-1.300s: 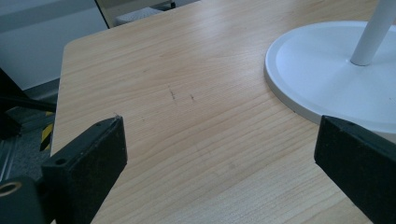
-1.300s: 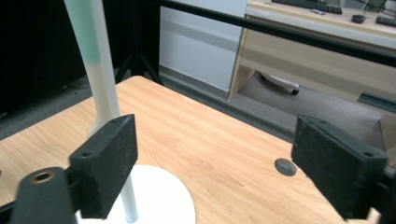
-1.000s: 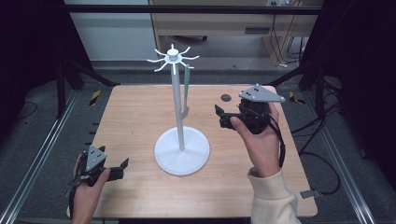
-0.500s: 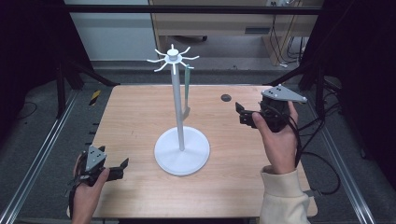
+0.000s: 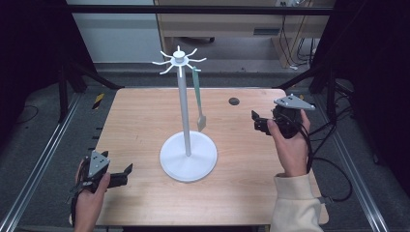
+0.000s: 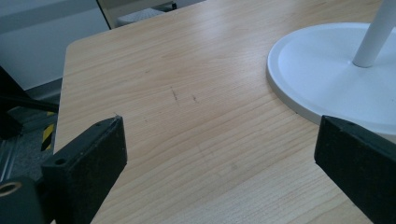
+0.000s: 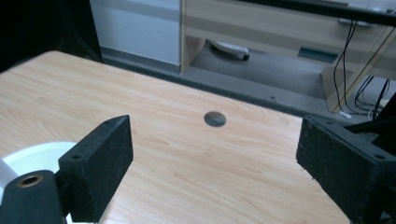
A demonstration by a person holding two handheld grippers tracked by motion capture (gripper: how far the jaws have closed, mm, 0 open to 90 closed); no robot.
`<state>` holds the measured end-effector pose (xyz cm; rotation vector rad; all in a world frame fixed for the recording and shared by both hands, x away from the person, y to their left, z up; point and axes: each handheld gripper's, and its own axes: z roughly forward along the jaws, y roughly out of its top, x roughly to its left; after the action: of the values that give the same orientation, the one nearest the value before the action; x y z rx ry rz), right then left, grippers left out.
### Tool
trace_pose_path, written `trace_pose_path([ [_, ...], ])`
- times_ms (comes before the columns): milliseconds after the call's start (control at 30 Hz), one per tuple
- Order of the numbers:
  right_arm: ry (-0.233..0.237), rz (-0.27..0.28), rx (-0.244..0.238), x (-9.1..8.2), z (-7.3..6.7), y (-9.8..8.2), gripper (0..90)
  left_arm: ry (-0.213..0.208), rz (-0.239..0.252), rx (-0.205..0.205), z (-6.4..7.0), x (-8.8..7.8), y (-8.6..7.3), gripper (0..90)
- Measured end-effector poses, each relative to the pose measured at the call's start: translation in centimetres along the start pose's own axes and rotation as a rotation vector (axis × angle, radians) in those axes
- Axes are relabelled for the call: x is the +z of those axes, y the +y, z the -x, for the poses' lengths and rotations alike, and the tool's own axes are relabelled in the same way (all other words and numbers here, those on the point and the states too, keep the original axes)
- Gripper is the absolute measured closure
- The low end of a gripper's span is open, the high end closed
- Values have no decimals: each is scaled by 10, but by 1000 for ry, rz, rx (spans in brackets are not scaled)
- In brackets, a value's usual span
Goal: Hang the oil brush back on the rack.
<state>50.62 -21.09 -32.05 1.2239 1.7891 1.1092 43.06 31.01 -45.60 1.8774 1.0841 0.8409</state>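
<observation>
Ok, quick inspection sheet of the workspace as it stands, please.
Surface: wooden table, with a dark round hole near the far edge.
Job's things: white stand upright at centre; green spatula hangs from a top hook.
Clutter: nothing seen.
Grippers: left gripper open, low at the near left corner; right gripper open, held right of the stand, empty.
Cables: black cable trails off the right edge.
Surroundings: dark frame, wooden cabinet behind.
</observation>
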Motion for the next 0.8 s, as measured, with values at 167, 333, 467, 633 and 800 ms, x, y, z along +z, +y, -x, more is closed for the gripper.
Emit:
trace_pose_path([
  [167, -2, -39, -3, 15, 4, -18, 103, -6, -4, 0, -1, 0, 0, 20],
  [333, 12, -70, -12, 27, 0, -34, 111, -9, -4, 0, 0, 0, 0, 20],
  [467, 31, -97, -29, 36, -6, -44, 111, -7, -2, -1, -1, 0, 0, 20],
  [633, 71, -105, -48, 45, -11, -54, 114, -6, -2, 0, -1, 0, 0, 20],
  [800, 87, -116, -45, 52, -12, -65, 113, -9, -4, 3, 0, 1, 0, 20],
])
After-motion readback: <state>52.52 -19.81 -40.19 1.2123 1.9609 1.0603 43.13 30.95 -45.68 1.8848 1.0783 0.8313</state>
